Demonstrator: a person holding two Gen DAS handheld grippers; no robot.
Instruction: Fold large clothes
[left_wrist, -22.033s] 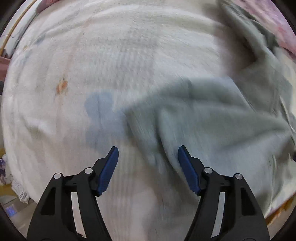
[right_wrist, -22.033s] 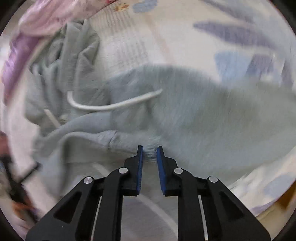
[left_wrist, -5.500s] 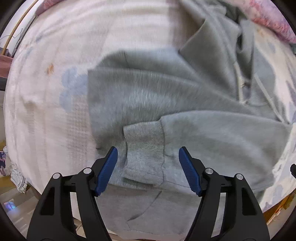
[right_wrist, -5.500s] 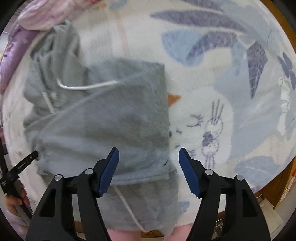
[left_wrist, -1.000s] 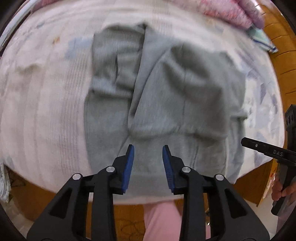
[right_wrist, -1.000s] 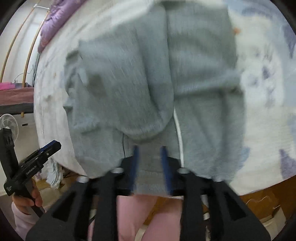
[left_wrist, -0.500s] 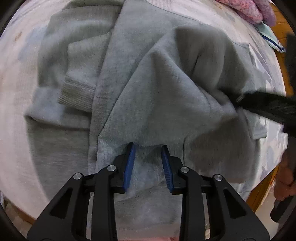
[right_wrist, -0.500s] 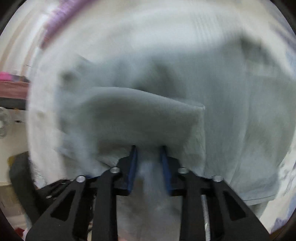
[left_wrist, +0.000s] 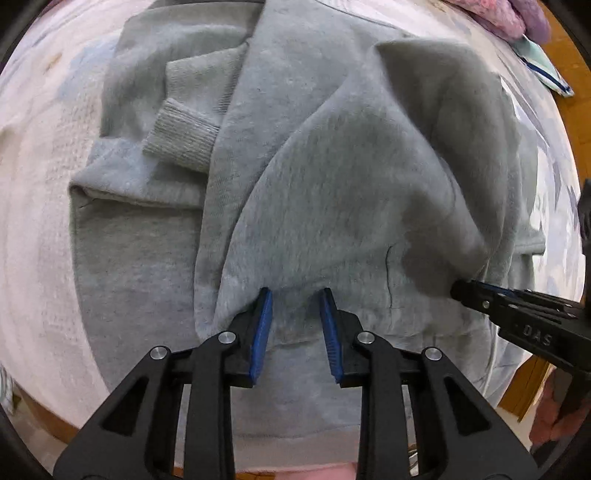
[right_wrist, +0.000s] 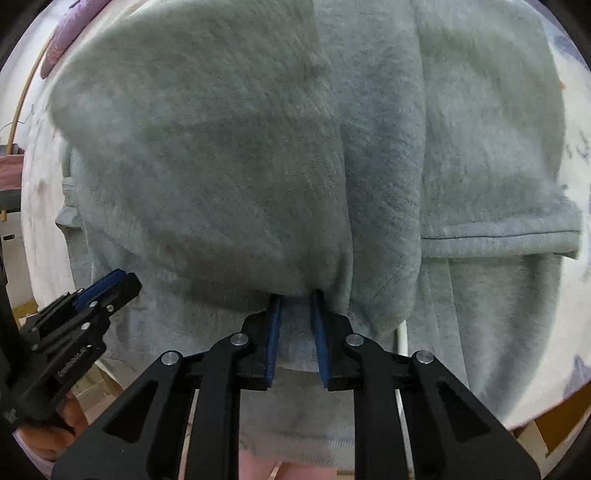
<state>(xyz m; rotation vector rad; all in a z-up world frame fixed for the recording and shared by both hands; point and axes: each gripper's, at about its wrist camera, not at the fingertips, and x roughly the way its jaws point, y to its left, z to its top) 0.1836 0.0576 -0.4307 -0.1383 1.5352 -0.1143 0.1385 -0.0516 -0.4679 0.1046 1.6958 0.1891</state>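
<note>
Presently, folded sweatshirt (left_wrist: 332, 192) layers are pinched by left gripper (left_wrist: 293, 314) and right gripper (right_wrist: 295, 314); slippage toward 6 o'clock could undo sleeve cuff (left_wrist: 181, 136) at 10.

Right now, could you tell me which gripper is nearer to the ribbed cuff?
Left. The left gripper grips the hoodie just right of the cuff; the right gripper is farther right.
</note>
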